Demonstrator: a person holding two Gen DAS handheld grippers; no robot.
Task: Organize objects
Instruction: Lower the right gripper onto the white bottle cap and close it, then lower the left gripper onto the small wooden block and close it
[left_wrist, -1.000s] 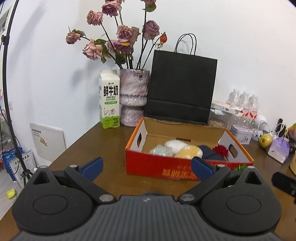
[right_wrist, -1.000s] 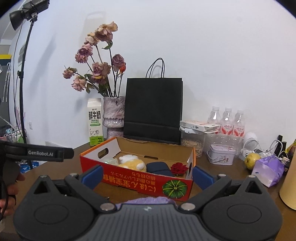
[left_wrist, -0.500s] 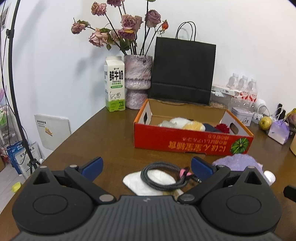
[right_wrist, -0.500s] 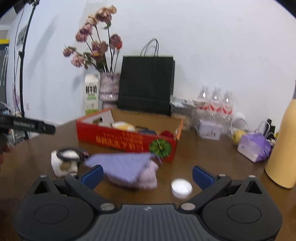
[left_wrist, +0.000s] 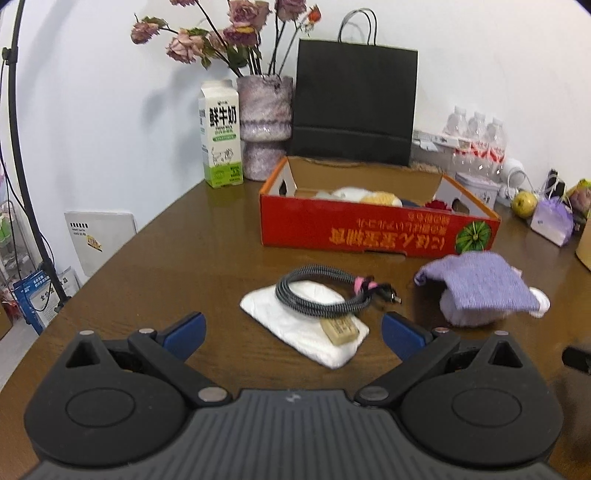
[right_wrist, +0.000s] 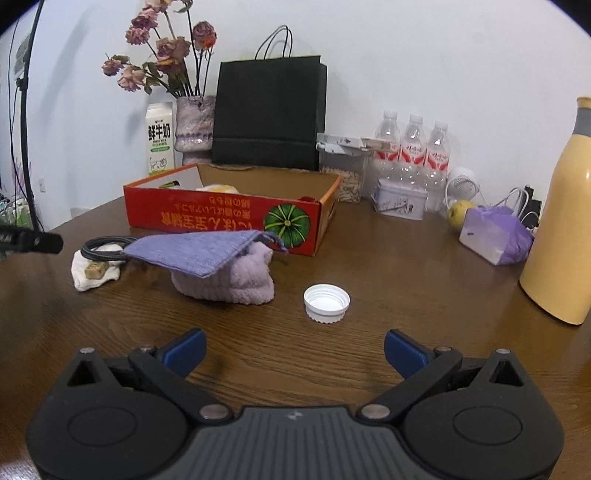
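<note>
A red cardboard box (left_wrist: 376, 229) (right_wrist: 221, 221) holding soft items stands mid-table. In front of it lie a coiled black cable (left_wrist: 325, 295) and a small tan block (left_wrist: 339, 330) on a white tissue pack (left_wrist: 295, 325), a purple cloth (left_wrist: 480, 284) (right_wrist: 192, 251) draped over a lilac towel (right_wrist: 229, 280), and a white bottle cap (right_wrist: 327, 302). My left gripper (left_wrist: 293, 332) is open just short of the tissue pack. My right gripper (right_wrist: 293, 349) is open, empty, a little short of the cap.
Along the back wall stand a milk carton (left_wrist: 220, 136), a vase of dried roses (left_wrist: 264, 125), a black paper bag (left_wrist: 354, 103), water bottles (right_wrist: 413, 147), a tin (right_wrist: 400, 199), an apple (left_wrist: 523, 203) and a purple pouch (right_wrist: 493, 236). A yellow bottle (right_wrist: 565, 229) stands right. The table edge (left_wrist: 110, 258) drops off left.
Both grippers have pulled back from the box and dipped toward the table. The cable, tissue pack, purple cloth and cap have come into view in front of them.
</note>
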